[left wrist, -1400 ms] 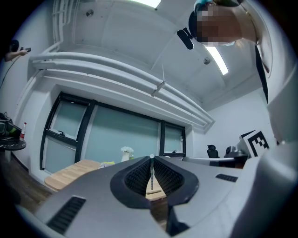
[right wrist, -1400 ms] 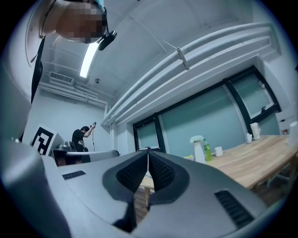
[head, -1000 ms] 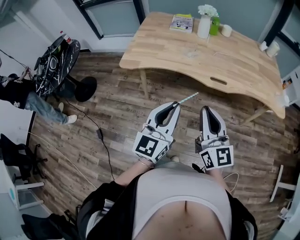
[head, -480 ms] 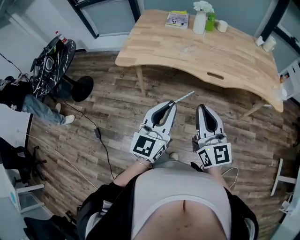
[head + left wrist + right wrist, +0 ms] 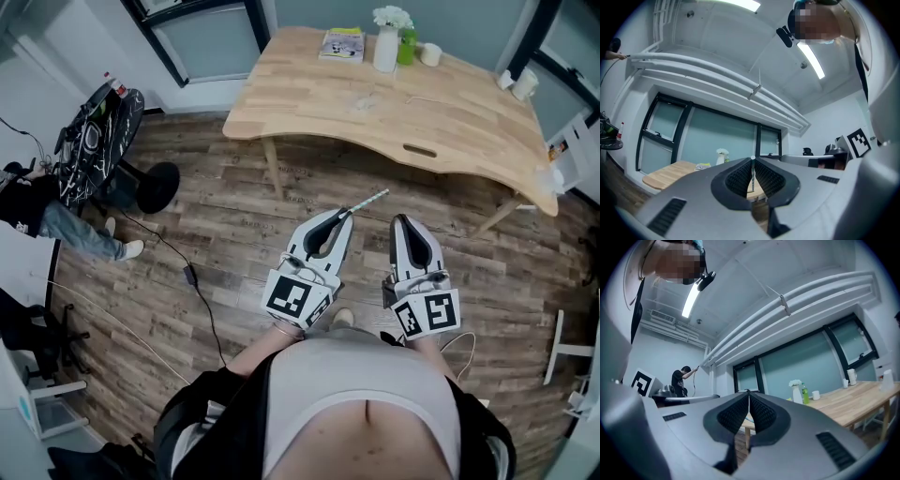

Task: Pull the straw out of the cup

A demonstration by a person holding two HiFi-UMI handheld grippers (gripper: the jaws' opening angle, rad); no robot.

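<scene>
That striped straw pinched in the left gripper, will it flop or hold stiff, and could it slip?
The straw is probably fairly stiff: it juts straight past the left gripper without drooping. It looks thin and light, so likely easy to crush. Held near one end by shut jaws, it might pivot or slip if bumped.

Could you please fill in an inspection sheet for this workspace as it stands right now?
Surface: wooden table, well ahead of both claws, mostly bare.
Job's things: striped straw held in mid-air, in no cup; white cup at the table's far edge.
Clutter: book, vase with flowers, green bottle, all along the far edge.
Grippers: left claw shut on the straw; right claw shut, empty.
Cables: black cable across the wood floor.
Surroundings: person and black stool at left.
</scene>
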